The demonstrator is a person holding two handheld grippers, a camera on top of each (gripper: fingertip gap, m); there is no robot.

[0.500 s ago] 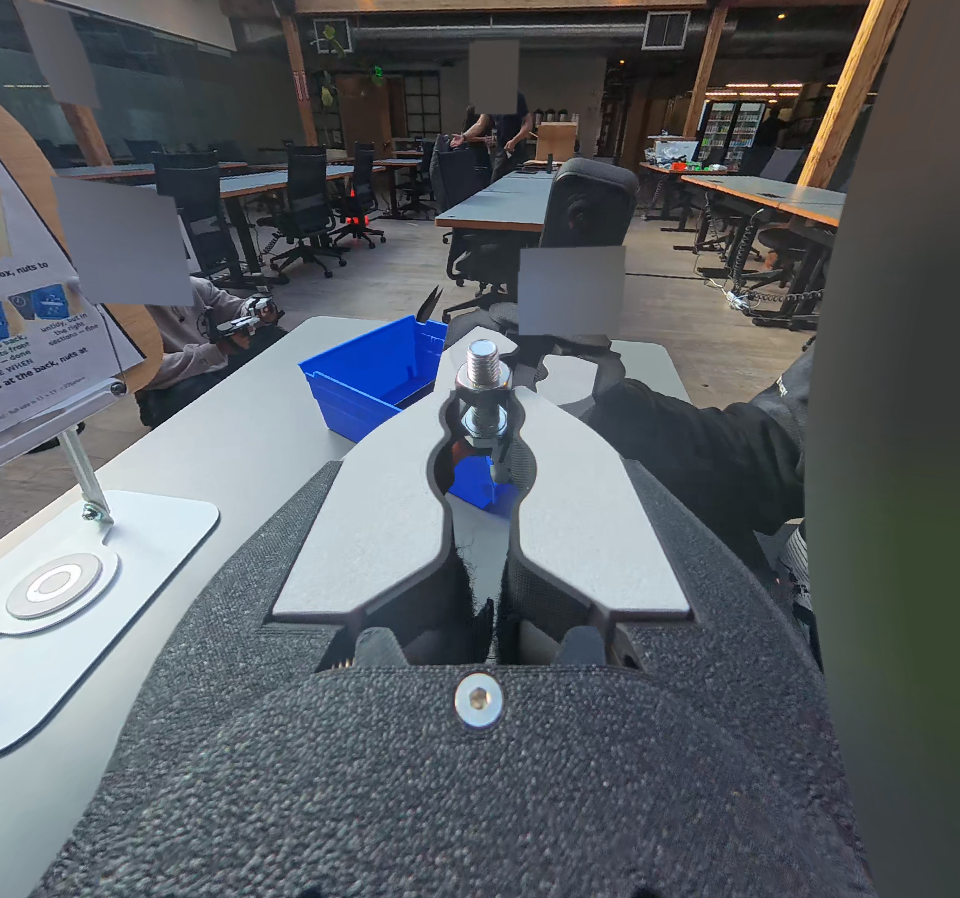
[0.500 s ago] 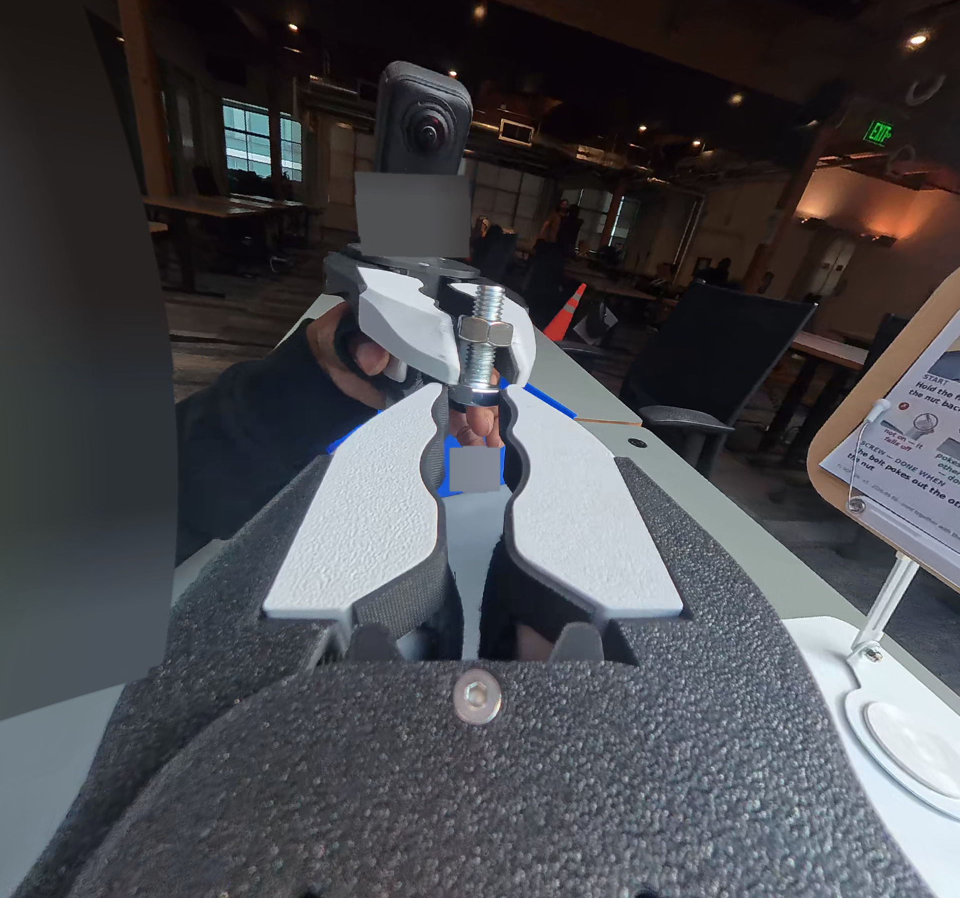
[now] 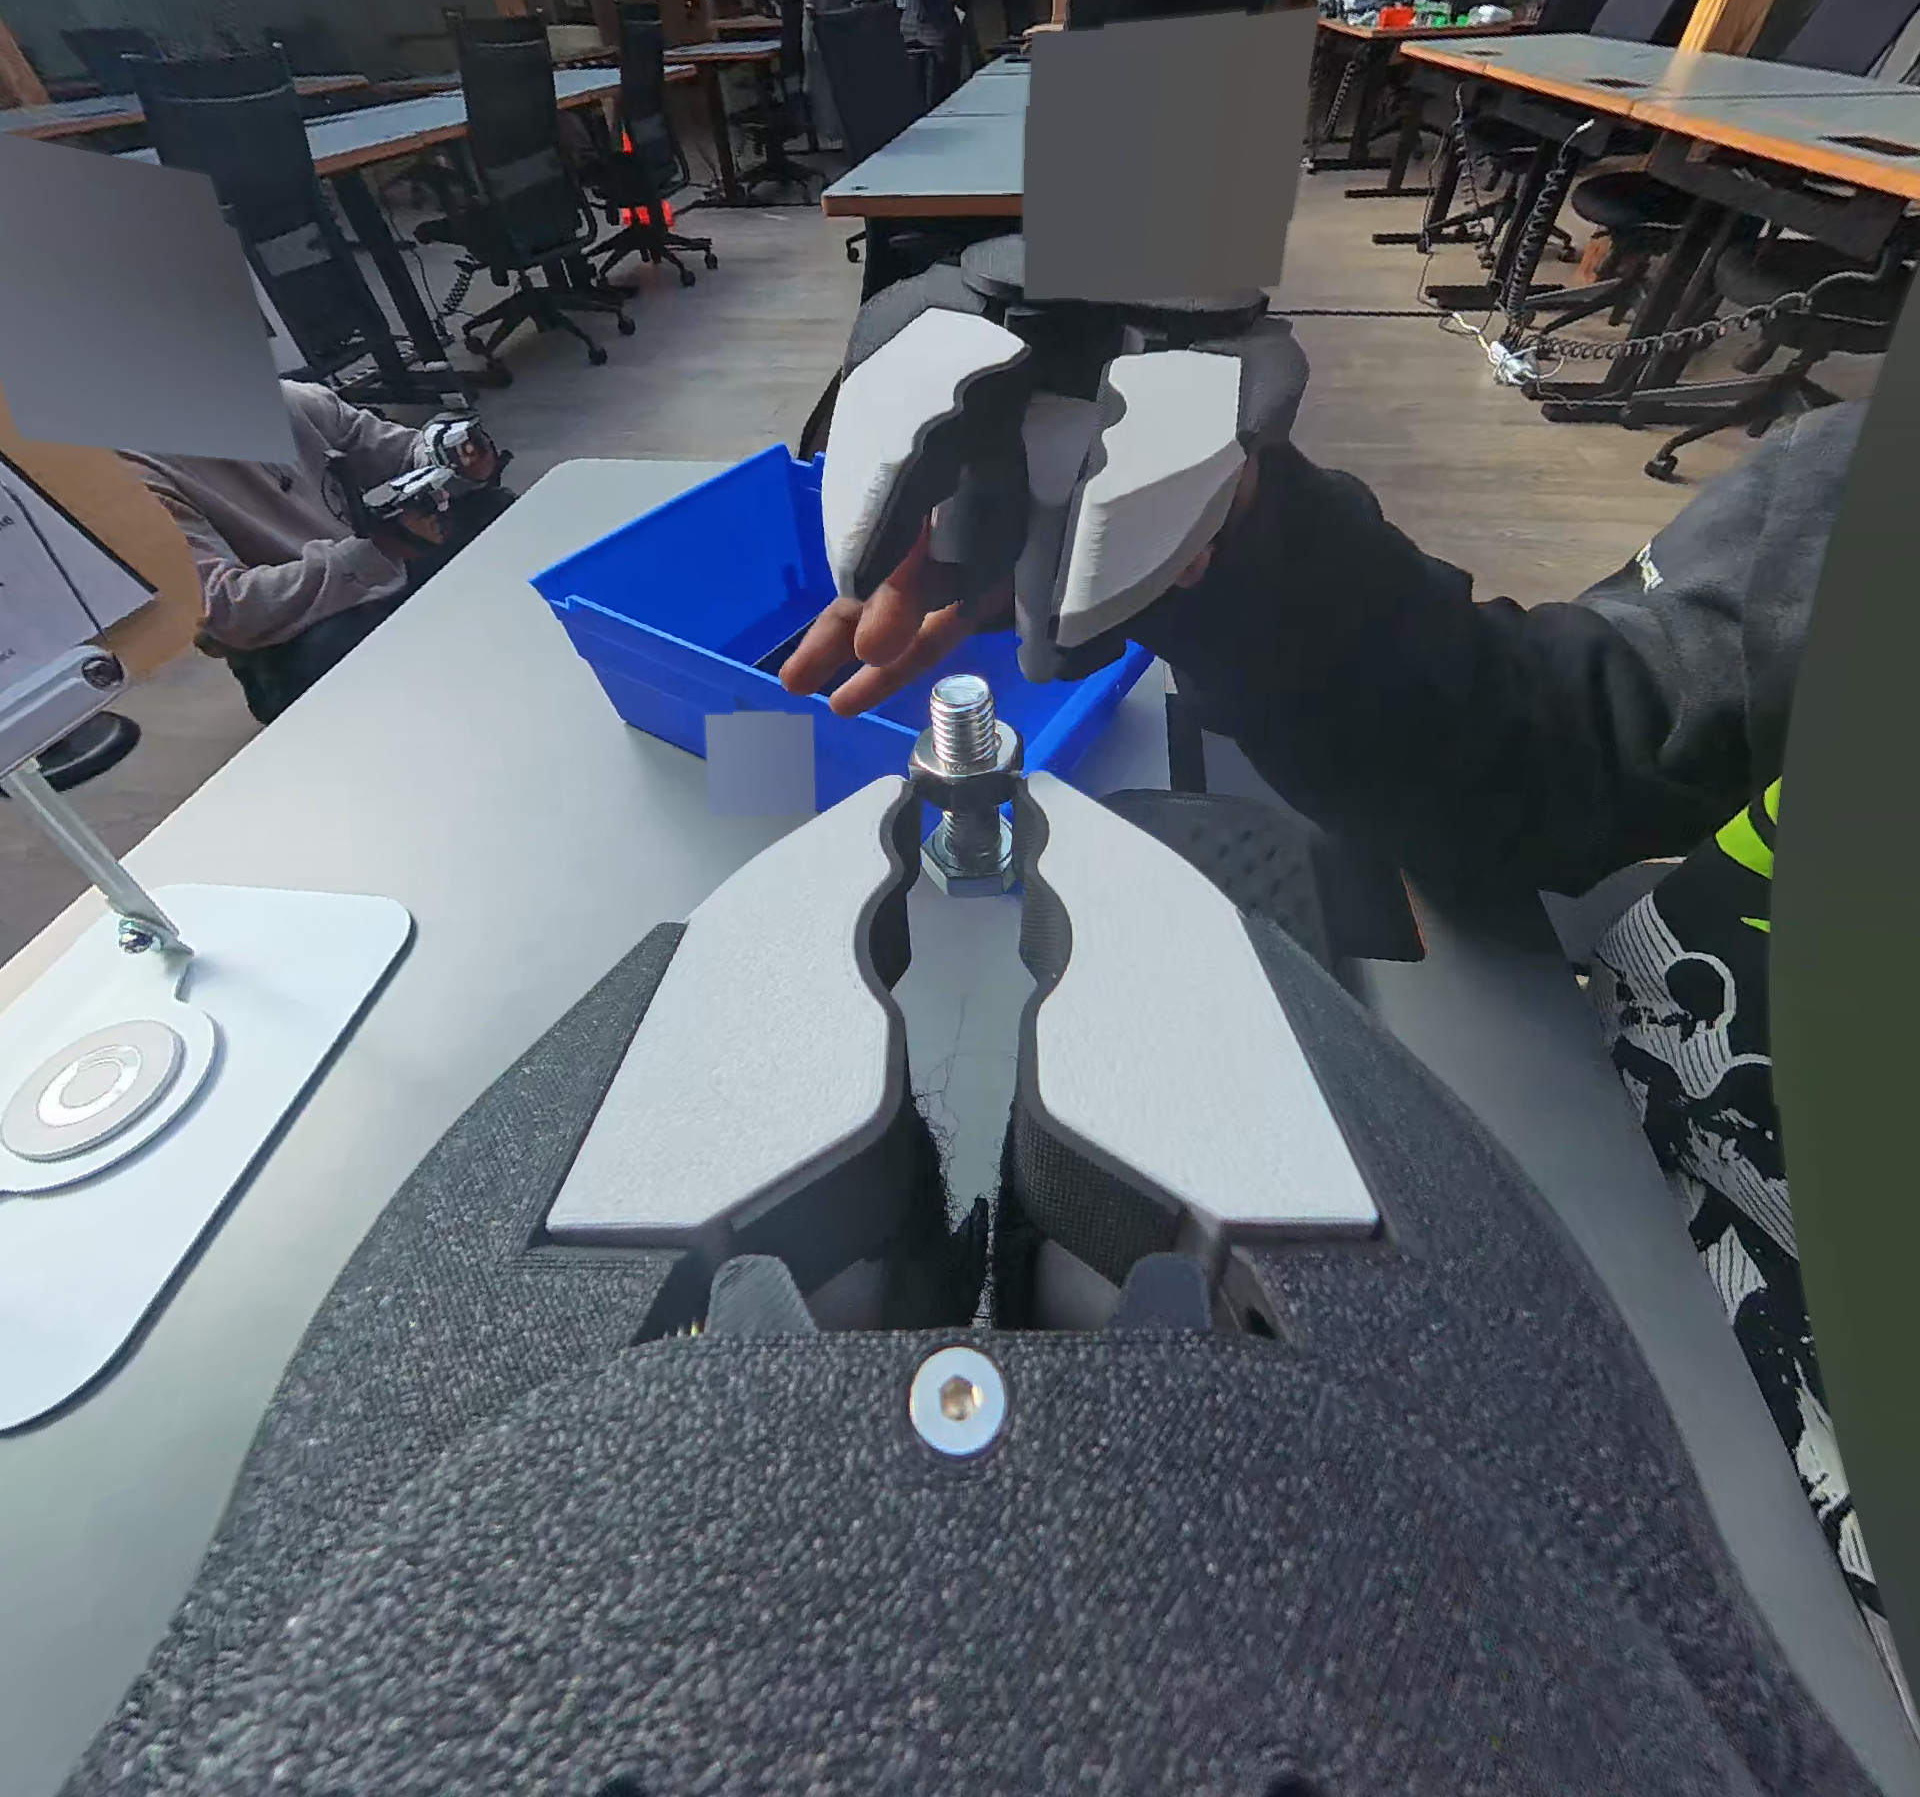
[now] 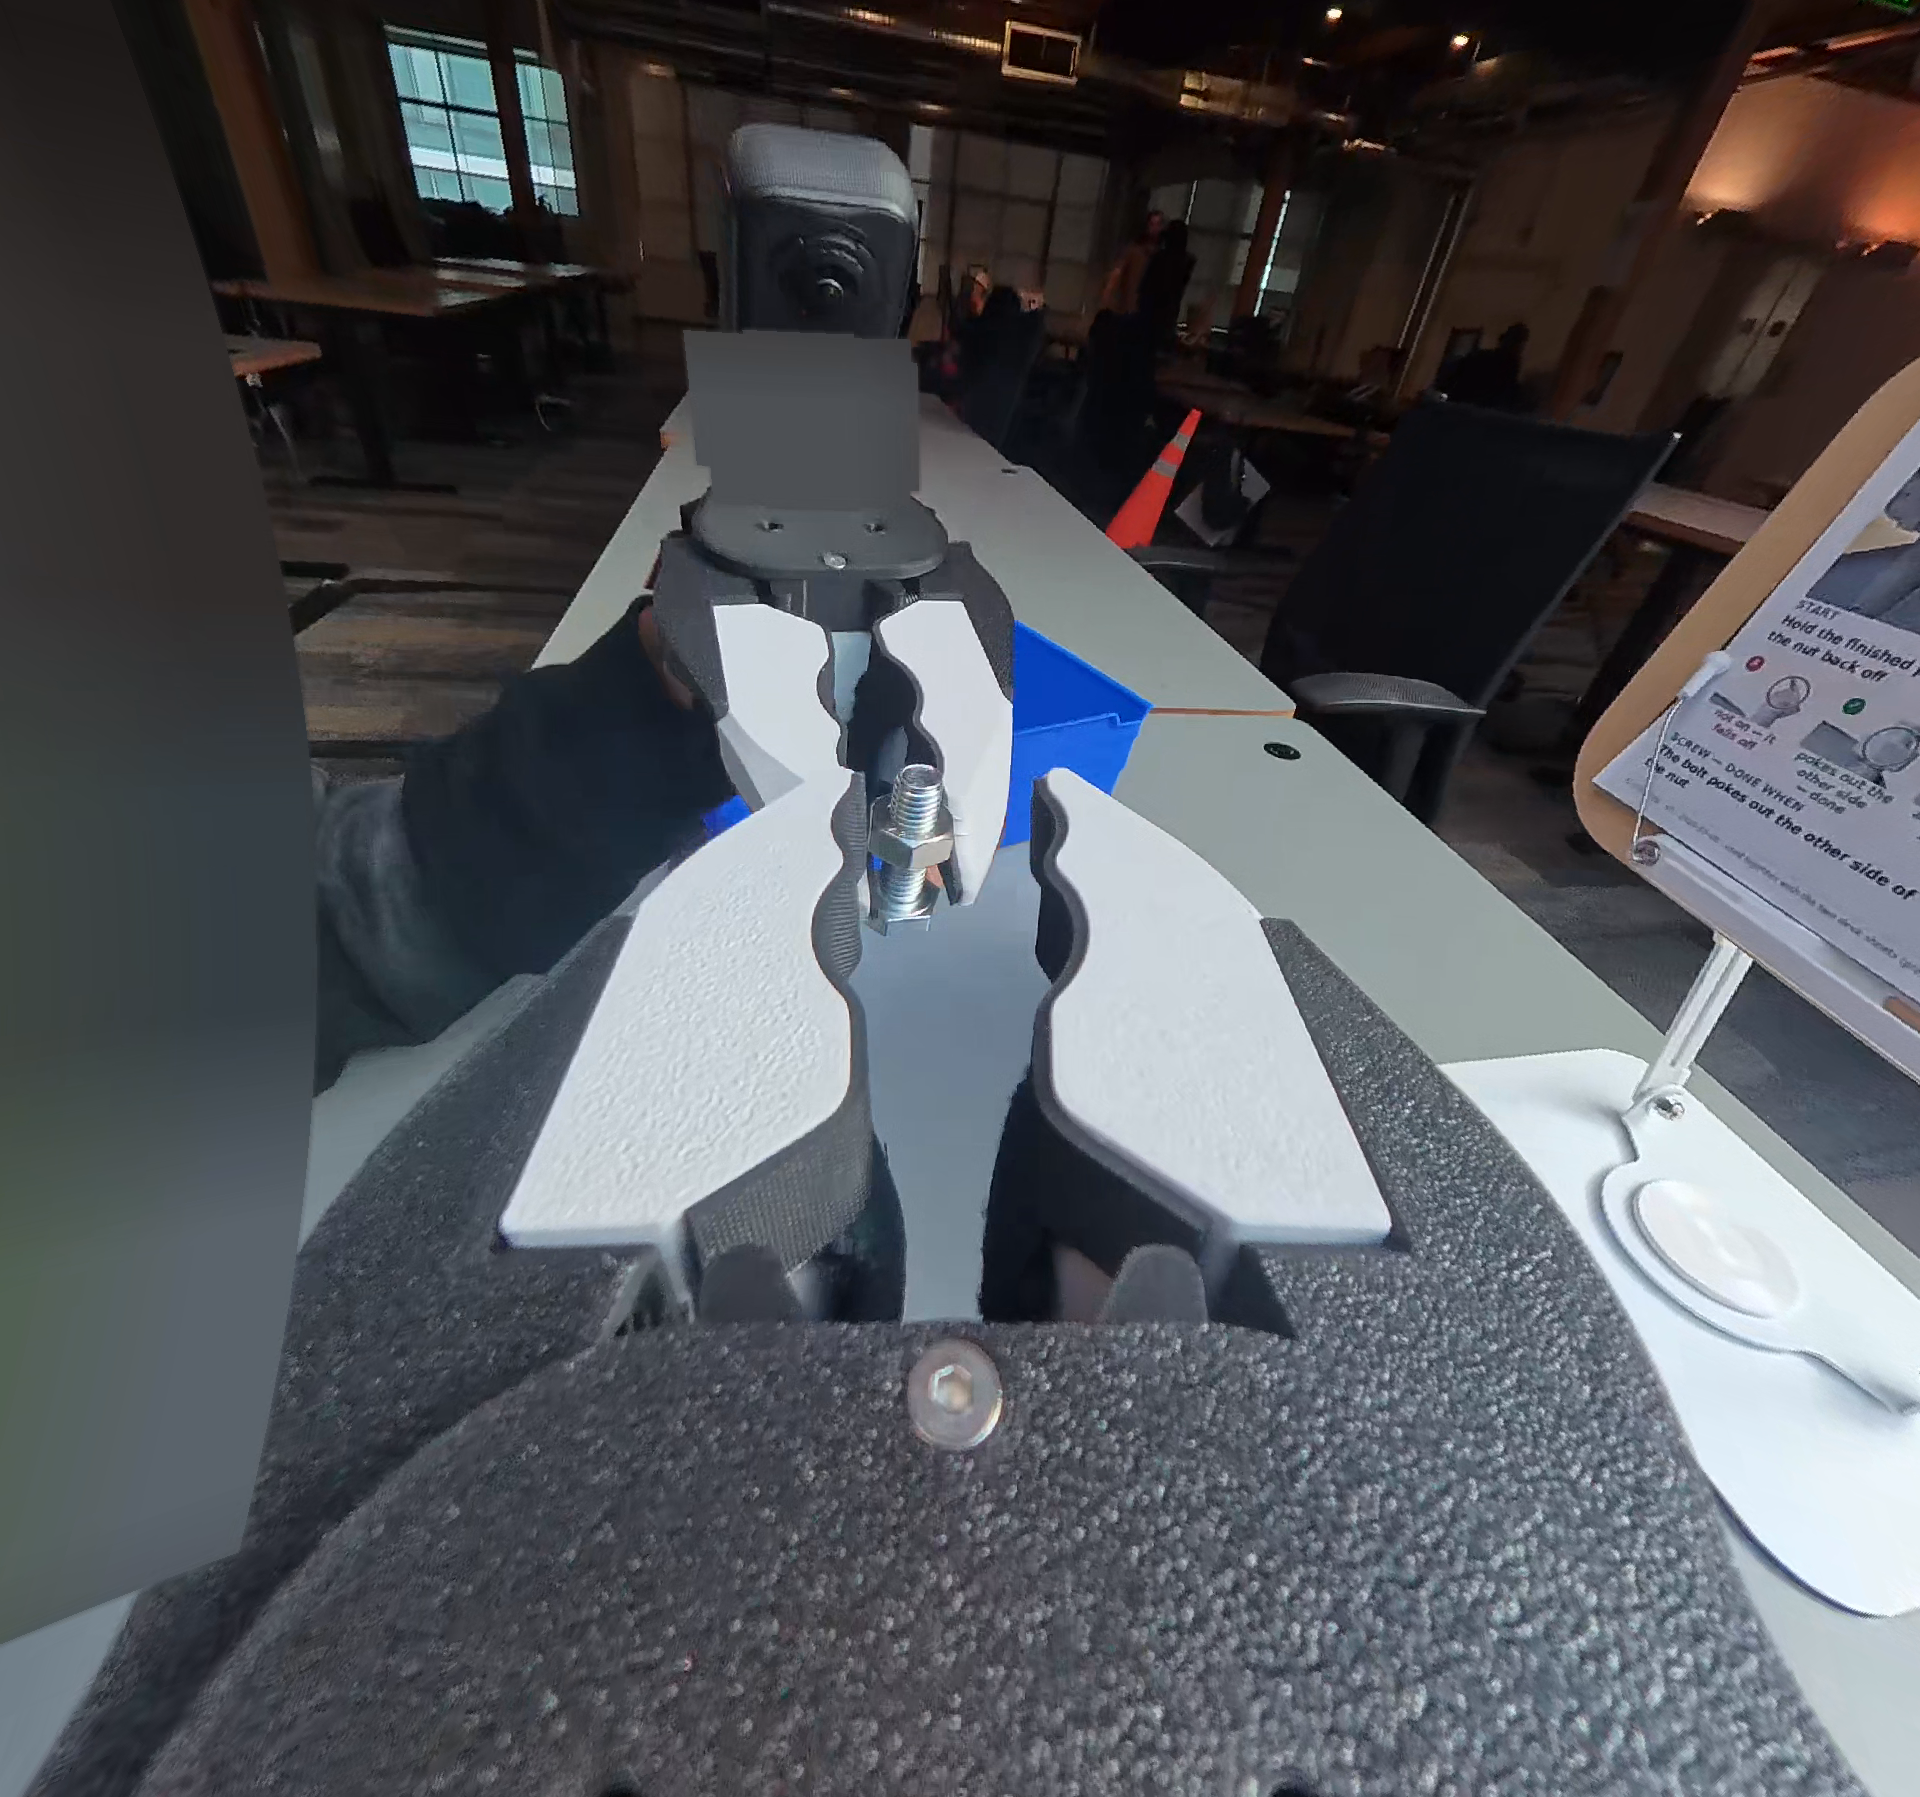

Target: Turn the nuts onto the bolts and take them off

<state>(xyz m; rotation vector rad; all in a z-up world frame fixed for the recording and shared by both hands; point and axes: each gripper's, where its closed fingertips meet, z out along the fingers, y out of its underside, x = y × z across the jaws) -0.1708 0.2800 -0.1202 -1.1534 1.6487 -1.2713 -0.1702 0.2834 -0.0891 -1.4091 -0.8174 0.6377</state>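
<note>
**Right gripper lets go and backs off**

Since half a second ago the right gripper [image 4: 940,791] has spread its jaws and pulled away from the nut [image 3: 964,766]. The left gripper [image 3: 966,797] is clamped on the bolt [image 3: 962,708], which stands upright (threads up) over the table [image 3: 436,708] before the blue bin [image 3: 665,594]. The bolt lies straight ahead of the right gripper, its tips level with the nut.

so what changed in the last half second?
The right gripper let go of the nut and opened, backing away from the bolt. The left gripper stays shut on the bolt, upright, nut partway down the thread, in front of the blue bin.
</note>
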